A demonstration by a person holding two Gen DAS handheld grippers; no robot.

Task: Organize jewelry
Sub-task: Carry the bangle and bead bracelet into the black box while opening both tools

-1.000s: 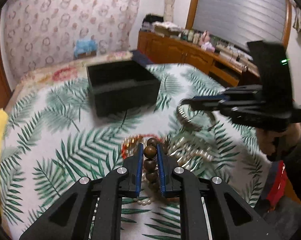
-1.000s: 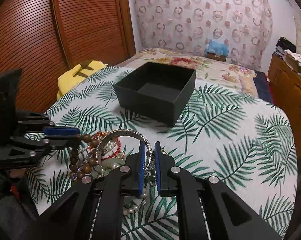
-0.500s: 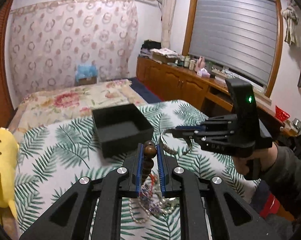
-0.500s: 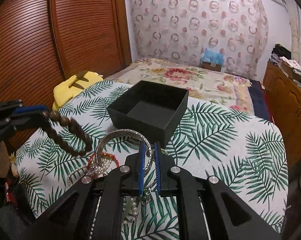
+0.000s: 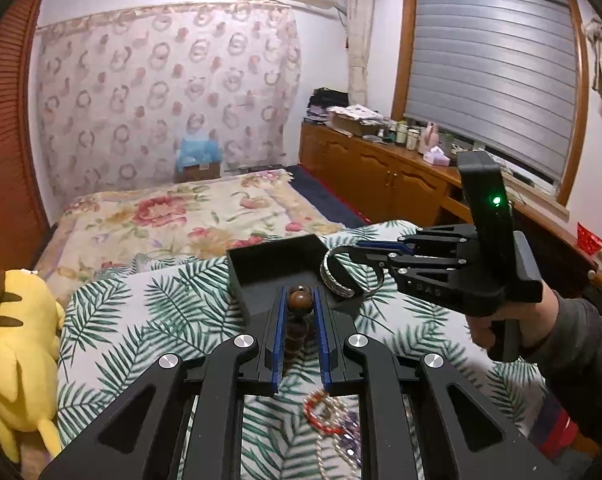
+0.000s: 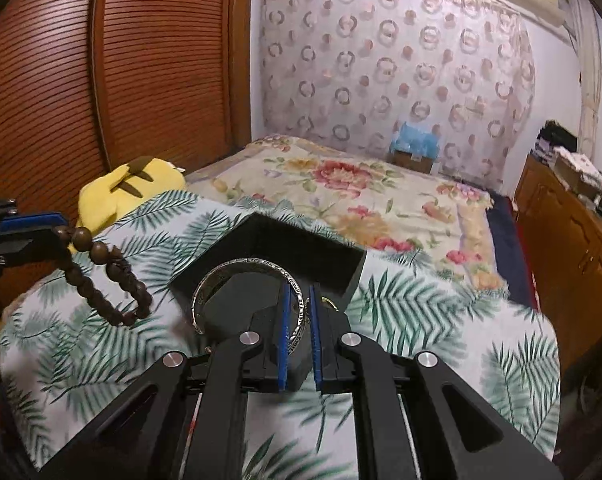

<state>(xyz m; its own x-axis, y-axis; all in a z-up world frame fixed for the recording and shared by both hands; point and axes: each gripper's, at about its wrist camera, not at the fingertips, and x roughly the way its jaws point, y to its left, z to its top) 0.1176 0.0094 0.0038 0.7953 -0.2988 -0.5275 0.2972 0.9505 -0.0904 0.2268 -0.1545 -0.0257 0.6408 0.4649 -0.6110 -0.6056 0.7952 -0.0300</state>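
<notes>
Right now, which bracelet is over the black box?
The silver bangle, clamped in the right hand-held gripper, hangs over the box. The wooden bead bracelet dangles left of it.

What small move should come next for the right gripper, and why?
Probably lower the right gripper a little and open it. It is shut on the silver bangle, which hangs over the open black box, so releasing there should drop it inside. The left gripper holds the bead bracelet nearby.

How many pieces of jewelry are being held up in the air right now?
2. The wooden bead bracelet hangs from the left gripper, and the silver bangle is clamped in the right gripper over the black box. More jewelry lies on the cloth.
</notes>
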